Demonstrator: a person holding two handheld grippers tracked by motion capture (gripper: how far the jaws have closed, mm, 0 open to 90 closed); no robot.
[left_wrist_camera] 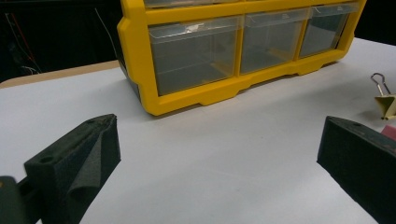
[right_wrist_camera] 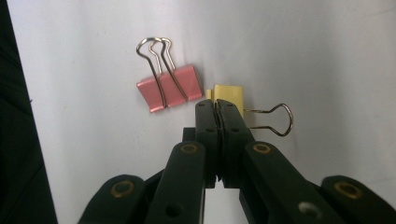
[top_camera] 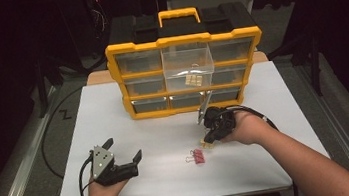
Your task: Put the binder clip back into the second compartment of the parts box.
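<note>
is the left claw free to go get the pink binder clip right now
Probably yes. The left claw is open and holds nothing, and the pink binder clip lies on bare table to its right. The right claw, shut on the yellow binder clip, sits close beside it.

The black right gripper (right_wrist_camera: pixel 217 106) covers the near part of the small yellow metal binder clip (right_wrist_camera: pixel 229 94), so where its closed jaws meet the clip is hidden. In the left gripper view, that yellow clip (left_wrist_camera: pixel 386 103) is cut off by the right edge, and the pink metal binder clip (left_wrist_camera: pixel 390 131) shows as a sliver behind the right jaw.
</note>
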